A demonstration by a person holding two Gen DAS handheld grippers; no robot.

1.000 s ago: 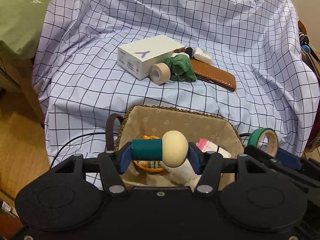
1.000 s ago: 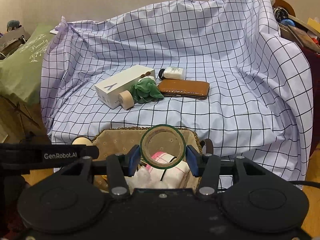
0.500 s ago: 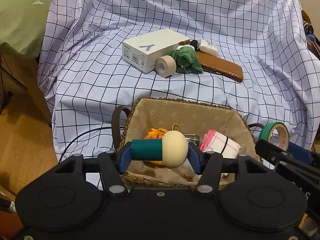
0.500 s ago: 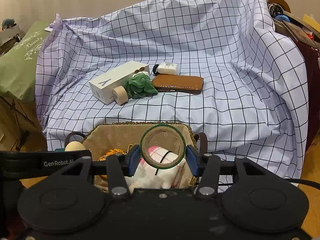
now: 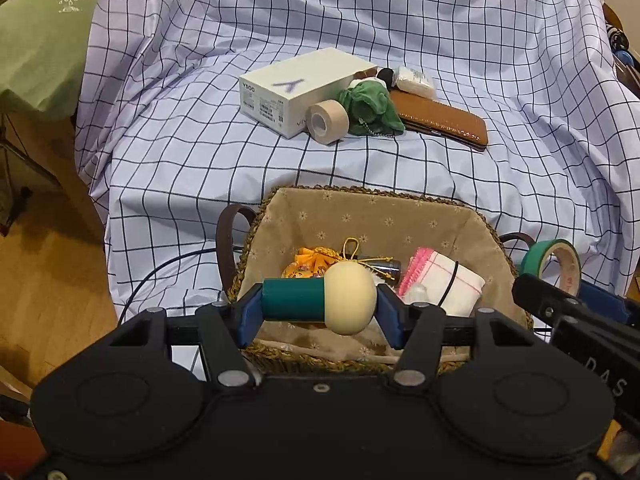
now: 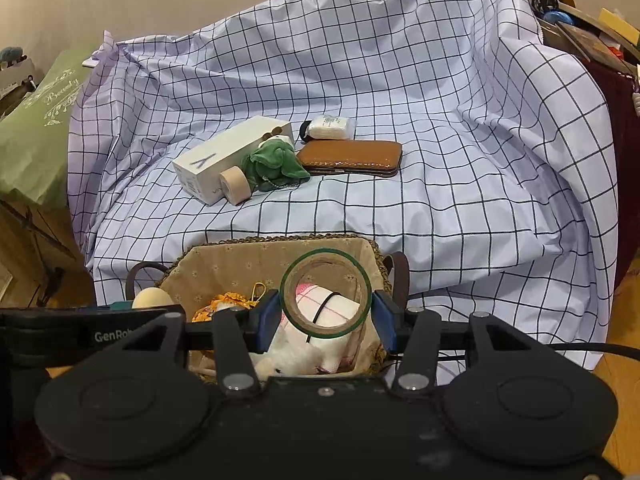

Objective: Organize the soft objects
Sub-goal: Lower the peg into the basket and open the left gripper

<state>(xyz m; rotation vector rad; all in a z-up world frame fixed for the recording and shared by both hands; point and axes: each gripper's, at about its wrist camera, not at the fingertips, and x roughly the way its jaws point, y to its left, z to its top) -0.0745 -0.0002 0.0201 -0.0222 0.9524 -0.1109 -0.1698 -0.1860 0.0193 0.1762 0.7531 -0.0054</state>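
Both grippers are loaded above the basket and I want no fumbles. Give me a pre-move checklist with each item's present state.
1. Left gripper jaws shut on the teal and cream peg, gripped end to end: ok.
2. Right gripper jaws shut on the green tape roll, gripped across its rim: ok.
3. Both loads over the open basket: ok.
4. Free room in the basket beside the orange pouch and the pink-edged packet: ok, though tight.
5. Held items are soft ones: not ok, both look rigid.
6. The green plush still waits on the checked sheet, unsorted: not ok.
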